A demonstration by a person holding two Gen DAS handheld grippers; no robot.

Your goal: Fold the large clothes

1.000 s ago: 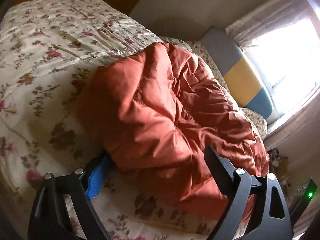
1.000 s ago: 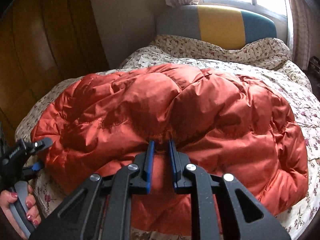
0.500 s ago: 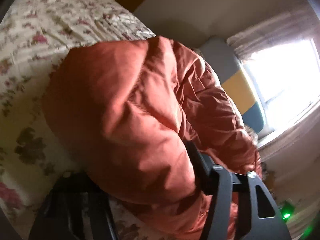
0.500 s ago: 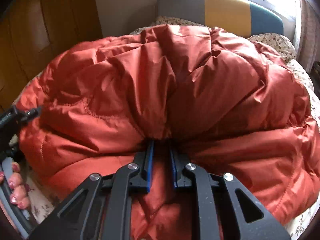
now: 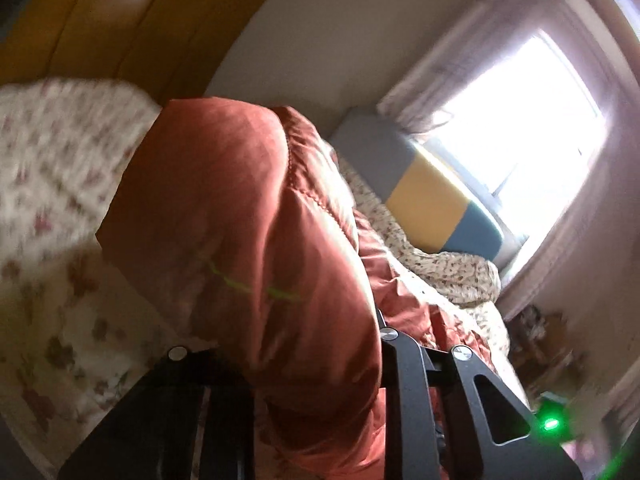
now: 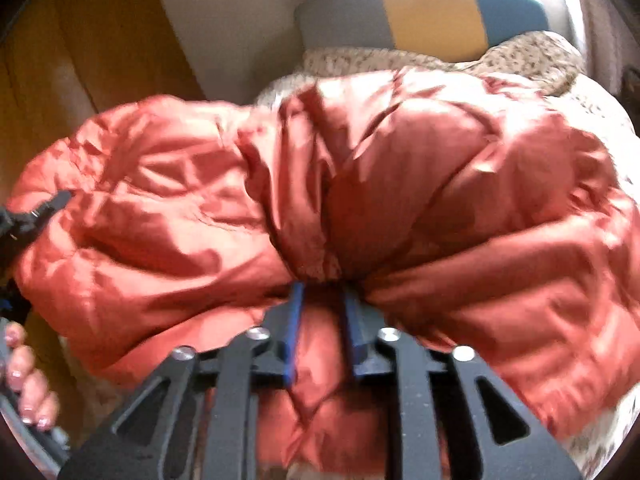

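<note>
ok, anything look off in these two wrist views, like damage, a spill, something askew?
Nothing damaged or spilled. The rust-orange puffy quilted jacket is bunched and lifted off the floral bedspread rather than lying flat; the right gripper has fabric between its blue pads, and the left gripper pinches another edge. Both views are motion-blurred.

Floral bedspread (image 5: 52,184), striped headboard (image 6: 432,16), window (image 5: 516,128)

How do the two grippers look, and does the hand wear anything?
The right gripper has black slotted metal arms, silver round screws and blue pads. The left gripper shows the same black frame and silver screws; its pads are hidden. The hand wears pink nail polish; no sleeve is visible.
</note>
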